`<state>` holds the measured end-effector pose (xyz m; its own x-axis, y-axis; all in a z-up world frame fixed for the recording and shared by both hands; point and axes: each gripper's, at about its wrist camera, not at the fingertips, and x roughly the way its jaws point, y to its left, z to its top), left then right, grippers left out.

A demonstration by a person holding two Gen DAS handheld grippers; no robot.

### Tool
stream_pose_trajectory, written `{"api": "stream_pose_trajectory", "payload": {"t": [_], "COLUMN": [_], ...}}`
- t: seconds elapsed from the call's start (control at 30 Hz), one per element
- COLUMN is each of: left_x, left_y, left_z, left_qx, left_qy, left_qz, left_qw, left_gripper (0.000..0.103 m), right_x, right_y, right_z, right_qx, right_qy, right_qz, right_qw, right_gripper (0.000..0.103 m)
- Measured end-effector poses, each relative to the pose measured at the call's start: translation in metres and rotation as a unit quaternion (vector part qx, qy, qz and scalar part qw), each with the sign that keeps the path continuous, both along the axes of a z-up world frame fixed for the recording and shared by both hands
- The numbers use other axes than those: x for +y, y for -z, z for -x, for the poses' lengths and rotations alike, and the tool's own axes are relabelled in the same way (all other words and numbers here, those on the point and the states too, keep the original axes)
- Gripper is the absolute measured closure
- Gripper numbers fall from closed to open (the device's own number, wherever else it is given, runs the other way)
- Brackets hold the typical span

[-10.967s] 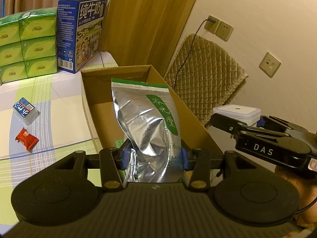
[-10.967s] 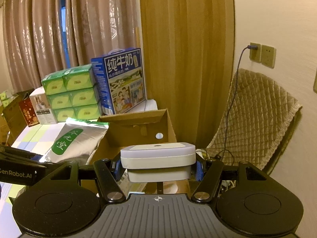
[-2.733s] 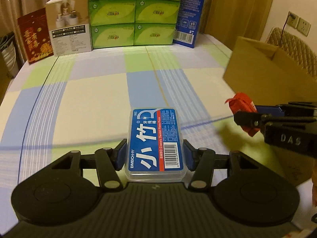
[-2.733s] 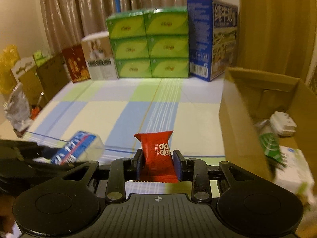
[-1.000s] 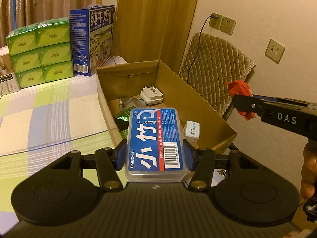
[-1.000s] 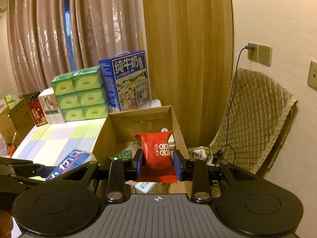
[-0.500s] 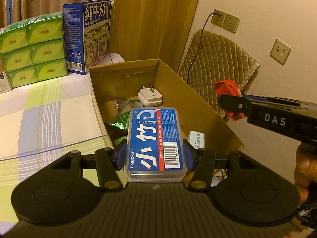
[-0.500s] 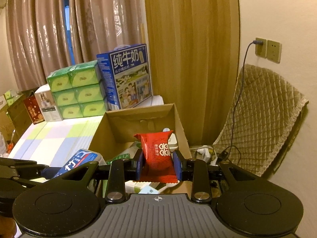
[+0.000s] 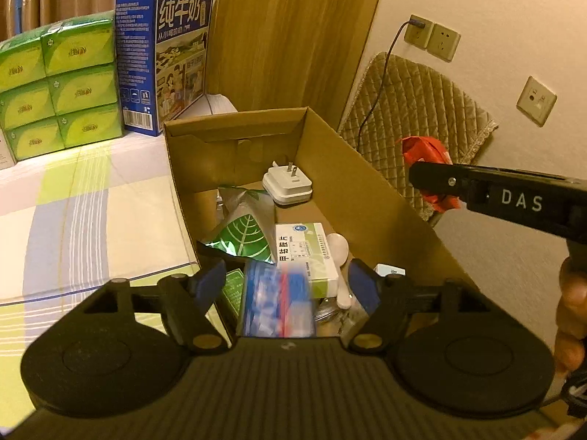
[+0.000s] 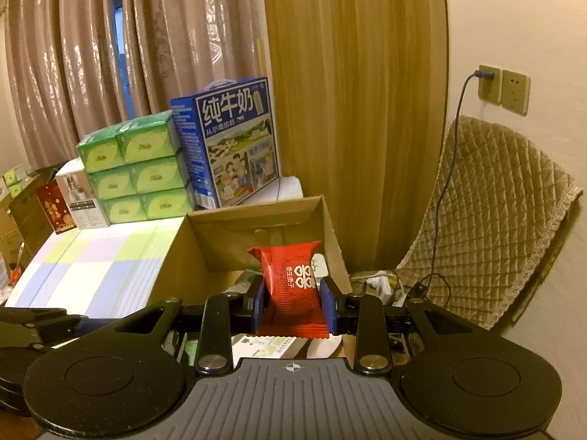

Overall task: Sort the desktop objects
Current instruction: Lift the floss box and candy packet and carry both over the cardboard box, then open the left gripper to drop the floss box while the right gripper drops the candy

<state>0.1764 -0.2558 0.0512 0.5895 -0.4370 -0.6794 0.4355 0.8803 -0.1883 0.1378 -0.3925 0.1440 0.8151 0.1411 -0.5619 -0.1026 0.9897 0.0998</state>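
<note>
Over the open brown cardboard box [image 9: 352,187], the blurred blue-and-red plastic floss case [image 9: 279,299] is being released as the left tool [image 9: 290,282] spreads. The red foil candy packet [image 10: 293,275], pinched in the right tool [image 10: 295,310], should be dropped next.

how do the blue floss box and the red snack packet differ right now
The blue floss box is blurred, loose between the left gripper's opening fingers; the red snack packet stays sharp, clamped by the right gripper. The box is rigid plastic; the packet is a crinkled wrapper. Both are over the cardboard box.

Plug adapter [image 9: 288,183] in cardboard box [image 9: 367,198], behind medicine box [image 9: 306,253].
</note>
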Motion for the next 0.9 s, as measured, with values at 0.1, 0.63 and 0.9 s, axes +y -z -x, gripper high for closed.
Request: {"api": "stream_pose_trajectory", "payload": {"t": [0.1,0.63,0.9], "left_x": [0.007,0.029,0.035], "left_y": [0.0,-0.003,-0.003], "left_z": [0.0,0.006,0.006], "left_qx": [0.0,-0.002,-0.002], "left_qy": [-0.005,-0.021,-0.023], "left_qz": [0.004,-0.001,0.0], "left_qw": [1.0,0.9998,0.9997], "left_gripper": [0.034,0.034,0.027], "right_x": [0.002,0.025,0.026], "right_y": [0.003,0.003,-0.013], "right_z": [-0.001,-0.01,-0.012], "right_qx": [0.005,0.014,-0.016], "right_qy": [-0.002,-0.024,-0.024], "right_qz": [-0.002,-0.004,-0.028], "right_qw": [1.0,1.0,0.999], "right_gripper": [0.074,0.074,0.036]}}
